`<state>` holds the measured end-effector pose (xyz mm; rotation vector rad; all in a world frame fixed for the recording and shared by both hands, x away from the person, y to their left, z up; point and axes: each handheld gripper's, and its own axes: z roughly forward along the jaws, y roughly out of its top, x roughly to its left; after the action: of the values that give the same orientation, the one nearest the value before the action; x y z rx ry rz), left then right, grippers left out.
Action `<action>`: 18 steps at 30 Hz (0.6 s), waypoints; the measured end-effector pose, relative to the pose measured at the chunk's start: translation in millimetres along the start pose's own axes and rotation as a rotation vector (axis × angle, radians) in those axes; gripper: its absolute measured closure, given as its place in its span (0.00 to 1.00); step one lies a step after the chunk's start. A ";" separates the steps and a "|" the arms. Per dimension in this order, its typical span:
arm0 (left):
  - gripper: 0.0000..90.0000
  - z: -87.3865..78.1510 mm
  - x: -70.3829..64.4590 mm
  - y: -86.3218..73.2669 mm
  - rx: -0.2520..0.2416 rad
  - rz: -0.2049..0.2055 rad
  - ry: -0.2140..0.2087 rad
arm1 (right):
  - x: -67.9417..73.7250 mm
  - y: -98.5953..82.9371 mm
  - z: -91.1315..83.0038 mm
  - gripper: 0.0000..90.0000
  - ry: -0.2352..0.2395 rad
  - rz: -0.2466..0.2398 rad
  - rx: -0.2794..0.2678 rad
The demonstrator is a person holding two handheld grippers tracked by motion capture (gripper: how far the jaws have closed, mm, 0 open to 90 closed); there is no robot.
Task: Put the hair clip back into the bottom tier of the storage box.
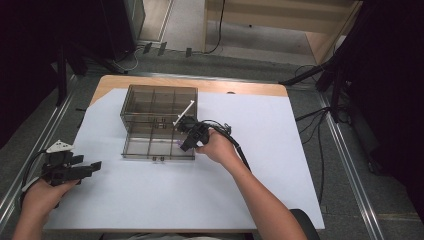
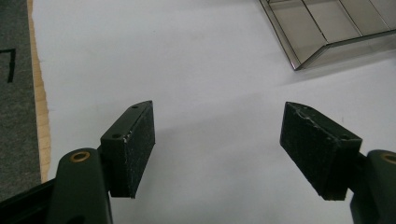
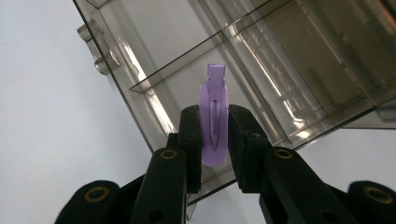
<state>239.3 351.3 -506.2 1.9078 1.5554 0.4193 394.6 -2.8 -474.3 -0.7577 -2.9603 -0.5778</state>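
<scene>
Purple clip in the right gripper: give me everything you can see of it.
The purple clip is a small, flat, translucent lilac piece, plastic by its look, with a rounded body, a long slot down its middle and a squared tab at the far end. It stands lengthwise between the jaws of the right gripper, which pinch its two sides; its tab end pokes out over a front compartment of the smoky clear organiser box. Nothing else visibly touches it.

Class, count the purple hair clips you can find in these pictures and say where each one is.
1. The purple hair clip is clamped between the jaws of the right gripper, above the front right corner of the smoky compartment box. Others may be hidden behind its tinted walls.
</scene>
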 end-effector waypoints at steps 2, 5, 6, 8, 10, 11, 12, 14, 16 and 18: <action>0.31 0.1 -0.1 -0.1 -0.001 0.001 0.000 | 0.5 0.3 3.1 0.86 0.000 -0.001 0.009; 0.31 -0.1 -0.1 -0.1 -0.001 -0.001 0.000 | 0.6 0.5 5.9 0.86 -0.001 -0.007 0.013; 0.31 -0.1 -0.1 -0.2 0.001 0.000 -0.002 | 0.9 0.7 7.4 0.86 -0.001 -0.006 0.017; 0.31 0.0 -0.2 -0.2 0.002 0.001 0.000 | 0.8 0.9 8.2 0.86 -0.001 -0.006 0.018; 0.31 0.1 -0.3 0.2 0.000 0.005 0.002 | 0.5 1.0 9.3 0.86 -0.003 -0.006 0.018; 0.31 0.1 -0.3 0.2 0.000 0.005 0.002 | 0.5 1.0 9.3 0.86 -0.003 -0.006 0.018; 0.31 0.0 -0.4 0.1 -0.001 0.005 0.003 | 0.3 0.9 9.7 0.86 -0.005 -0.007 0.020; 0.31 0.1 -0.3 0.0 0.000 0.005 0.001 | 0.0 0.8 10.8 0.86 -0.007 -0.006 0.021; 0.31 0.1 -0.2 0.0 0.001 0.004 0.000 | 0.0 0.8 11.4 0.86 -0.009 -0.007 0.023; 0.31 0.2 -0.3 0.0 0.001 0.004 0.002 | -0.1 1.1 12.4 0.86 -0.009 -0.014 0.021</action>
<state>239.4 351.0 -506.2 1.9122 1.5532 0.4221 396.0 2.5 -485.4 -0.7406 -2.9770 -0.5442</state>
